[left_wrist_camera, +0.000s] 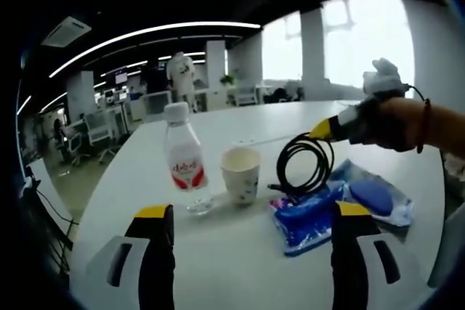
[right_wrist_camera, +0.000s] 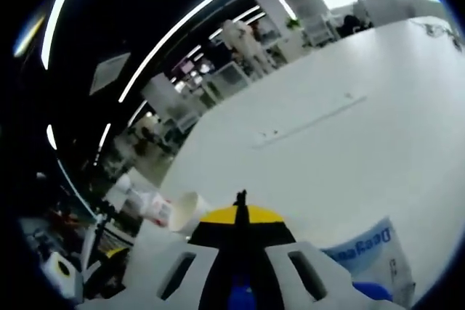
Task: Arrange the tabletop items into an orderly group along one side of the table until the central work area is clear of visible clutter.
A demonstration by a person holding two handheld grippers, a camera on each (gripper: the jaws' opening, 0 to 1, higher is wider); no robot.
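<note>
In the left gripper view, on the white table (left_wrist_camera: 240, 252), a water bottle (left_wrist_camera: 184, 161) stands just left of a paper cup (left_wrist_camera: 240, 173). Right of the cup a blue packet (left_wrist_camera: 330, 208) lies flat. The left gripper (left_wrist_camera: 251, 241) hovers with jaws spread, holding nothing. The right gripper (left_wrist_camera: 323, 130), in a person's hand (left_wrist_camera: 389, 123), is clamped on a coiled black cable (left_wrist_camera: 304, 165) dangling over the packet

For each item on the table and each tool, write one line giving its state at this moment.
Water bottle: upright, cap on.
Paper cup: upright, open top.
Black cable: coiled, lifted, its lower loop by the blue packet.
Blue packet: flat on the white table.
Left tool: open, holding nothing.
Right tool: shut on the black cable.
</note>
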